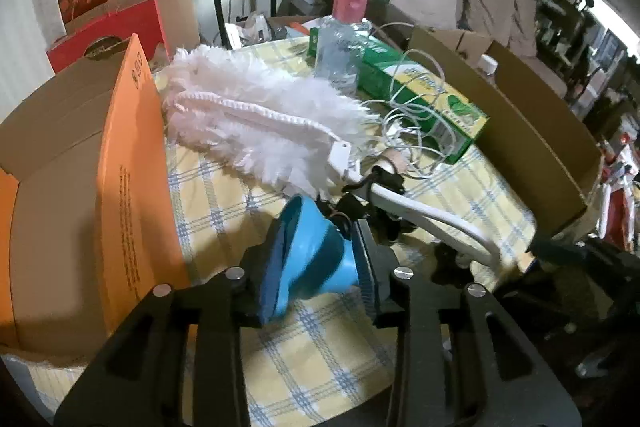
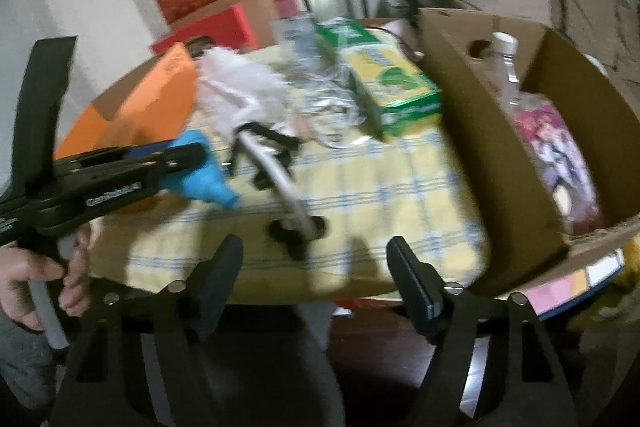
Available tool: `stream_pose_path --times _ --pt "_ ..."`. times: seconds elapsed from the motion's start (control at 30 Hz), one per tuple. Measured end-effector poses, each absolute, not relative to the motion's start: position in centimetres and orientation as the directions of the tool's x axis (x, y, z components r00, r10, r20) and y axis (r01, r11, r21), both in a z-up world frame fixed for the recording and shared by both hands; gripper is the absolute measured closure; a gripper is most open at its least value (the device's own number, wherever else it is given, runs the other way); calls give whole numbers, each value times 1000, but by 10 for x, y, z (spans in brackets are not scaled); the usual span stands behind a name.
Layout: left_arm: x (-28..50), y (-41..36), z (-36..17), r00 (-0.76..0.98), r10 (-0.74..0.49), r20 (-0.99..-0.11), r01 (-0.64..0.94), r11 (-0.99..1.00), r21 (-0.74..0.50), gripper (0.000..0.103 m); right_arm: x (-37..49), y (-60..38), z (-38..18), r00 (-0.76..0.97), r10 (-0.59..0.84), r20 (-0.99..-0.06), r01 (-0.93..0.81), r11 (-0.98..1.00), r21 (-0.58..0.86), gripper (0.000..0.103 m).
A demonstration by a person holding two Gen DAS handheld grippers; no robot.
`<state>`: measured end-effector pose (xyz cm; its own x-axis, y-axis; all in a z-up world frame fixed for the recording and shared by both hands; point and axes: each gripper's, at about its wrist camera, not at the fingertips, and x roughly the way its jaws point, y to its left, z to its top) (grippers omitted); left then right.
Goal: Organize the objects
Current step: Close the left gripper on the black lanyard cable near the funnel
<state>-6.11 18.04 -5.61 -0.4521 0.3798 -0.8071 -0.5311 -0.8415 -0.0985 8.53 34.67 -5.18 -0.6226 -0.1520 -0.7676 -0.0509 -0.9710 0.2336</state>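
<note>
The left gripper [image 1: 316,267] is clamped on a blue funnel [image 1: 308,247], low in the frame's middle over the yellow plaid tablecloth [image 1: 320,359]. Above it lie a white feather duster [image 1: 256,107], a tangled white cable [image 1: 416,119] and a green box [image 1: 424,91] with unreadable print. At left, an orange carton flap [image 1: 128,163] carries small illegible lines. The right gripper [image 2: 316,283] gapes empty at the table's edge; a brown cardboard box [image 2: 480,147] fills the right.

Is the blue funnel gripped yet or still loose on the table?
Gripped: the left gripper has its pads pressed on both sides of the blue funnel, above the checked tablecloth.
</note>
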Motion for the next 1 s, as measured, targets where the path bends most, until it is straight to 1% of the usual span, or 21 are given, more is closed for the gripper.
stream_pose_path --times 0.07,0.1,0.17,0.27,0.33,0.4,0.43,0.5,0.53,0.6,0.67,0.73,0.8,0.9,1.0 --pt "-58 179 -53 -448 394 -802 -532 -839 -115 71 84 342 -52 -623 -186 -760 -16 -968 251 32" --pt "-57 178 -52 -442 403 -801 -532 -837 -127 71 81 338 -52 -621 -210 -755 9 -965 260 37" --pt "-56 178 -50 -431 420 -799 -531 -834 -151 71 76 335 -54 -619 -220 -754 25 -965 261 39" --pt "-55 174 -50 -424 429 -798 -526 -834 -168 71 68 337 -56 -624 -151 -767 -15 -979 204 40" --pt "-55 173 -51 -408 438 -801 -522 -832 -189 70 62 341 -56 -633 -137 -762 -18 -981 191 43" --pt "-59 172 -52 -386 452 -804 -513 -830 -220 68 54 342 -58 -627 -130 -768 -13 -984 177 54" --pt "-61 171 -52 -377 461 -803 -508 -828 -237 66 51 342 -60 -623 -130 -771 -8 -985 172 57" --pt "-63 170 -51 -370 474 -799 -501 -826 -259 62 43 342 -64 -612 -135 -779 3 -986 169 72" --pt "-63 170 -49 -372 477 -796 -496 -827 -264 60 40 341 -66 -604 -140 -785 8 -986 169 76" --pt "-64 169 -45 -373 490 -788 -494 -824 -279 57 36 340 -70 -592 -156 -791 23 -984 177 86" --pt "-65 169 -41 -364 511 -779 -492 -815 -305 54 33 338 -71 -582 -161 -797 35 -984 173 89" --pt "-68 169 -38 -353 526 -773 -490 -808 -326 51 32 335 -69 -584 -163 -795 50 -985 164 90" --pt "-72 171 -36 -349 534 -770 -489 -805 -336 51 32 335 -66 -587 -169 -792 58 -984 167 91" --pt "-79 174 -32 -359 528 -769 -489 -809 -327 51 32 333 -62 -590 -162 -791 62 -986 156 91" --pt "-87 183 -32 -339 515 -787 -518 -801 -301 51 29 335 -64 -580 -162 -798 60 -986 157 91"
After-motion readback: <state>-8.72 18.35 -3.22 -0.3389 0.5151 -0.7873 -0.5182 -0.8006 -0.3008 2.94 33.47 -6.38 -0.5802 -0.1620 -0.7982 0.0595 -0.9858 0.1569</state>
